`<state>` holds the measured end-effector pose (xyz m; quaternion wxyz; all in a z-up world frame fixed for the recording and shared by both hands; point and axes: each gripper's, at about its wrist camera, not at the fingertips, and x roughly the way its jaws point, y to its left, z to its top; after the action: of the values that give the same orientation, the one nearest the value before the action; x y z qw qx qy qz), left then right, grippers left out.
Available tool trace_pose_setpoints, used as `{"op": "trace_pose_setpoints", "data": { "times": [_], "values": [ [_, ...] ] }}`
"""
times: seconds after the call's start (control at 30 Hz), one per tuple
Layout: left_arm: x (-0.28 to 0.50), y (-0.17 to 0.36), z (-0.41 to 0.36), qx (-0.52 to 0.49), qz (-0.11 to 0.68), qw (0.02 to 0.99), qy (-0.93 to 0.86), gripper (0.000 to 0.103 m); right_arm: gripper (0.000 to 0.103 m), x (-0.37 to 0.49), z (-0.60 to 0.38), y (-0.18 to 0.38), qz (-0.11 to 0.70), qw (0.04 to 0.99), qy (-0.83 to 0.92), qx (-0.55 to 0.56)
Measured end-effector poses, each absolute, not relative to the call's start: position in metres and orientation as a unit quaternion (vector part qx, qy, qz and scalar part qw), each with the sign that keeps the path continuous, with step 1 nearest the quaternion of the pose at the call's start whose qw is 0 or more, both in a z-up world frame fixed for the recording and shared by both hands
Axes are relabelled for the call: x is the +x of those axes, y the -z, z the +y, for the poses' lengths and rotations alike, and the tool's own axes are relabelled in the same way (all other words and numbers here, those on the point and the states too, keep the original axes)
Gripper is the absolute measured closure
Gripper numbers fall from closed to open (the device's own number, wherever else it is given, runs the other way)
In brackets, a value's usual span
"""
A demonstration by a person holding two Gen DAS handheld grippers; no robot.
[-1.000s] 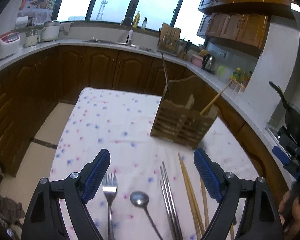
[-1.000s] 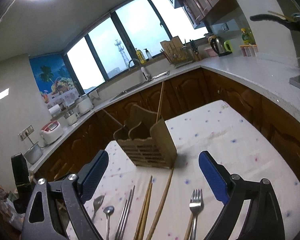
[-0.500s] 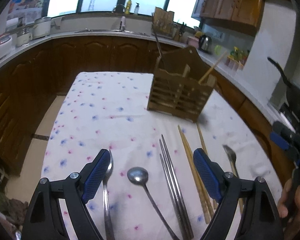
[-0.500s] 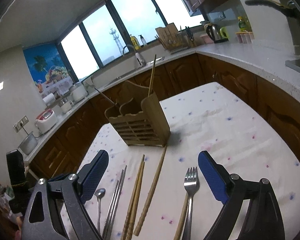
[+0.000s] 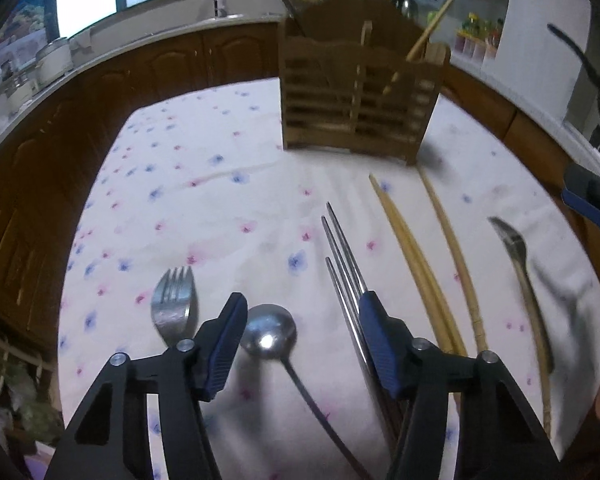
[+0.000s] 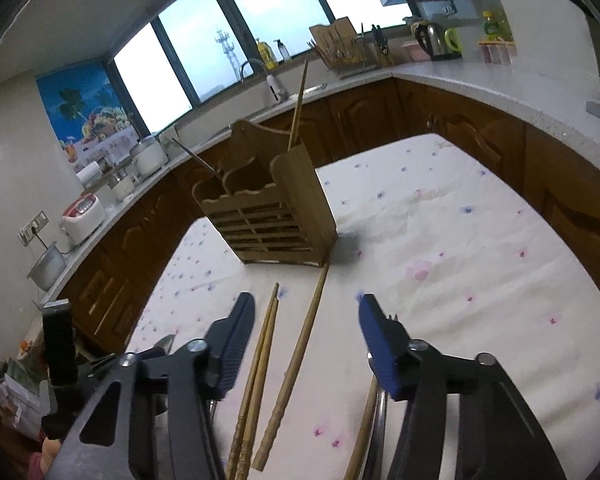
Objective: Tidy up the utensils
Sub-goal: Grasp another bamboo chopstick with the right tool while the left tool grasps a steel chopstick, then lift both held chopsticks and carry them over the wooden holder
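A wooden utensil holder (image 5: 360, 96) (image 6: 268, 208) stands on the flowered tablecloth, with a chopstick upright in it. In front lie a metal fork (image 5: 174, 304), a metal spoon (image 5: 269, 334), metal chopsticks (image 5: 342, 256), wooden chopsticks (image 5: 408, 256) (image 6: 260, 364), a single wooden stick (image 5: 452, 256) (image 6: 300, 356) and a wooden-handled fork (image 5: 520, 268). My left gripper (image 5: 302, 340) is open low over the spoon bowl. My right gripper (image 6: 306, 340) is open above the wooden chopsticks, its right finger over the fork's tines.
The table (image 6: 440, 240) has dark wood cabinets (image 6: 380, 120) and a countertop around it on three sides. The counter holds a sink, a kettle (image 6: 432, 40), a rice cooker (image 6: 84, 216) and a dish rack. The right gripper's tip (image 5: 588, 196) shows at the right edge.
Both grippers have dropped toward the table and their jaws have narrowed. The left one has shifted right from the metal fork to over the spoon. The right one has come down over the wooden chopsticks.
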<state>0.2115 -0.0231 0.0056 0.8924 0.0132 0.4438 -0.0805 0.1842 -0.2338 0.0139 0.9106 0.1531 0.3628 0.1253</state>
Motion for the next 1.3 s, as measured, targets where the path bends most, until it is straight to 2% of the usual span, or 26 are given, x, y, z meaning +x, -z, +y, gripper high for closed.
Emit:
{"op": "trace_pose_setpoints", "data": {
  "times": [0.17,0.27,0.43,0.53,0.6,0.8,0.97,1.0,1.1,1.3],
  "values": [
    [0.230,0.002,-0.033,0.025,0.460,0.884,0.083,0.055,0.061,0.200,-0.228,0.000,0.385,0.901,-0.129,0.153],
    [0.241,0.009,-0.037,0.036,0.468,0.879,0.082,0.064,0.064,0.209,-0.223,0.007,0.396,0.896,-0.131,0.150],
    [0.245,0.013,-0.040,0.051,0.473,0.875,0.089,0.065,0.066,0.223,-0.215,0.018,0.414,0.890,-0.133,0.139],
    [0.249,0.015,-0.038,0.050,0.475,0.873,0.100,0.067,0.075,0.235,-0.210,0.029,0.432,0.883,-0.130,0.129],
    [0.251,0.015,-0.037,0.051,0.474,0.873,0.104,0.075,0.081,0.246,-0.205,0.036,0.443,0.879,-0.127,0.120],
    [0.255,0.016,-0.039,0.045,0.473,0.872,0.120,0.092,0.081,0.280,-0.188,0.052,0.474,0.870,-0.112,0.081],
    [0.253,0.017,-0.037,0.039,0.466,0.875,0.126,0.096,0.085,0.297,-0.178,0.061,0.483,0.869,-0.099,0.043],
    [0.252,0.017,-0.036,0.035,0.465,0.875,0.126,0.096,0.094,0.299,-0.176,0.062,0.484,0.869,-0.097,0.038],
    [0.251,0.016,-0.028,0.009,0.465,0.876,0.129,0.100,0.095,0.297,-0.181,0.062,0.485,0.868,-0.101,0.039],
    [0.245,0.008,-0.016,-0.027,0.457,0.878,0.143,0.101,0.098,0.275,-0.198,0.043,0.465,0.873,-0.124,0.084]
  ]
}}
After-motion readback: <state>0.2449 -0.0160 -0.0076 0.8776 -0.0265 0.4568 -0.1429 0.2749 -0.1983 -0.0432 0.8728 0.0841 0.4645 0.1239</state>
